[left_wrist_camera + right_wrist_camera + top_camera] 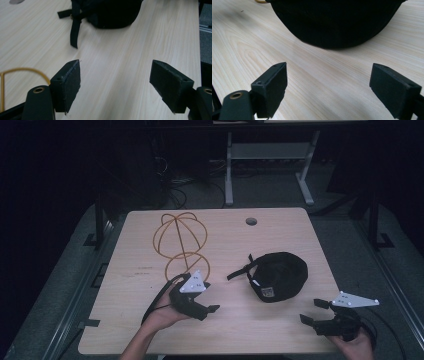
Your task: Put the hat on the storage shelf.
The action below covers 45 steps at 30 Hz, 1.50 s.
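A: Pale wood table [280, 330], dark room around it, cables and a white desk frame [270, 165] on the floor behind. Where does the main item sit?

B: Black cap [278, 276], resting on the table's right half, its strap [240, 270] trailing off the left side and lying flat on the wood. A small label shows on the edge nearest the person.

A: Anything beside the cap?

B: Gold wire stand [181, 242], well to the cap's left and a little farther back: a round cage on top, a ring base on the table. Grommet hole [251, 221] behind the cap, near the far edge.

A: Grippers, relative to the cap?

B: Left gripper [212, 309] is held in the left hand [162, 312], to the cap's near-left, just in front of the stand's base ring. Jaws spread wide, nothing between them; its own view looks over bare wood toward the cap [110, 12] and strap [74, 30], apart from both.

A: And the other?

B: Right gripper [312, 312], in the right hand [357, 345], near-right of the cap by the table's front corner. Jaws likewise parted and empty, aimed at the cap [334, 22], which sits near but untouched.
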Tool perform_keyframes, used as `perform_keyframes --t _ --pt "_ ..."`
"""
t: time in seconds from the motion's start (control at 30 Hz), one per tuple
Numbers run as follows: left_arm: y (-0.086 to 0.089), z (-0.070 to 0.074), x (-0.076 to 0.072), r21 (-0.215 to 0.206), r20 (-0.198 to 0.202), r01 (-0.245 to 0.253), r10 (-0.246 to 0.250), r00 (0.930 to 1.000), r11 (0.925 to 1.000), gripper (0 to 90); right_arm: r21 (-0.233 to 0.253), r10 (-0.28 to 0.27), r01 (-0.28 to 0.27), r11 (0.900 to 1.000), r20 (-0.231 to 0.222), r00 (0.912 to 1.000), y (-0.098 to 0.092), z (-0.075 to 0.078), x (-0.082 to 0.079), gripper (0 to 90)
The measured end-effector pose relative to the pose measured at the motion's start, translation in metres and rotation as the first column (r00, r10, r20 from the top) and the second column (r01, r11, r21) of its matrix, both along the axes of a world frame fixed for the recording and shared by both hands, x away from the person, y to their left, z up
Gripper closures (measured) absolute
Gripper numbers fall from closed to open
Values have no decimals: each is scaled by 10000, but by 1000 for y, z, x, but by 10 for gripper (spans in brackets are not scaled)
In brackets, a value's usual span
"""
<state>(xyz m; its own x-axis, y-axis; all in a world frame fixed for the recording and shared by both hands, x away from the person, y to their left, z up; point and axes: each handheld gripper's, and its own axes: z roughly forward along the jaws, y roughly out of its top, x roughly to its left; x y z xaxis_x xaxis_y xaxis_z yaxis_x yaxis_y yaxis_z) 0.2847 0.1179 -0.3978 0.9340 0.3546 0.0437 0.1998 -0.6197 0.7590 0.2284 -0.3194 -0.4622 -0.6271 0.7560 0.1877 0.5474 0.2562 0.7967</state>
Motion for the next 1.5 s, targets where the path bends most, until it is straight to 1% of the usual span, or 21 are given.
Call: perform_keyframes --t 0.03,0.13,0.2,0.37,0.5,0.6,0.7,0.77,0.8,0.83,0.9,0.97,1.0,1.03,1.07,1.13,1.2,1.37,1.43,1.47,1.5 --pt "-4 2 1 23 67 109 -109 9999 9999 247 10 -6 6 10000 -32 10000 0 0 0 142" --pt "-17 9 2 -24 74 487 -487 9988 9988 247 44 4 -3 10000 -70 10000 1 0 0 142" --pt "-27 14 4 108 122 693 -695 9975 9975 247 44 13 -13 10000 -100 9999 1 1 -1 142" --pt "-48 22 11 213 128 1105 -1108 9938 9936 247 34 103 -103 9999 -117 9999 3 0 -1 142" --pt "-61 24 17 284 16 1363 -1364 9907 9903 247 78 173 -173 9998 -70 9998 4 0 -1 142" --pt "-70 24 20 294 -63 1469 -1467 9892 9887 248 102 210 -209 9997 -75 9998 5 0 0 142" --pt "-77 25 21 233 -116 1620 -1617 9868 9865 248 121 225 -224 9997 -57 9997 5 1 -1 142" --pt "-80 25 22 284 -118 1692 -1690 9856 9852 248 140 224 -224 9997 -51 9997 5 0 0 142" --pt "-87 25 24 327 -82 1801 -1799 9836 9831 251 167 242 -241 9996 -70 9997 5 0 0 142" --pt "-89 25 24 361 -52 1855 -1854 9826 9820 258 164 260 -259 9995 -71 9996 5 0 0 142" --pt "-95 26 27 588 42 2025 -2031 9791 9775 267 167 269 -268 9995 -79 9996 5 0 0 142" --pt "-102 27 29 622 -13 2108 -2111 9775 9756 269 208 249 -248 9995 -70 9997 5 1 0 142" --pt "-104 27 30 671 -2 2192 -2197 9756 9734 271 227 239 -238 9995 -55 9997 5 1 0 142" --pt "-107 27 31 629 -34 2235 -2237 9747 9727 287 240 242 -241 9994 -49 9997 5 1 0 142" --pt "-110 27 32 713 -75 2306 -2306 9730 9704 297 244 249 -248 9994 -65 9997 5 1 0 142" --pt "-115 26 33 737 -107 2417 -2415 9703 9676 305 243 304 -302 9992 -56 9995 5 1 1 143" --pt "-121 25 36 818 -140 2577 -2575 9662 9627 321 297 320 -318 9991 -66 9995 5 1 1 142" --pt "-134 22 40 994 -281 2797 -2783 9601 9549 349 295 367 -365 9989 -55 9993 4 1 2 143" --pt "-138 20 42 1153 -265 2967 -2956 9549 9480 383 268 400 -398 9988 -91 9992 5 1 2 143" --pt "-140 19 42 1176 -335 3011 -2993 9536 9463 389 260 414 -411 9988 -91 9991 5 1 2 143" --pt "-143 18 42 1262 -336 3119 -3102 9501 9417 396 264 421 -419 9988 -90 9991 4 0 3 143"
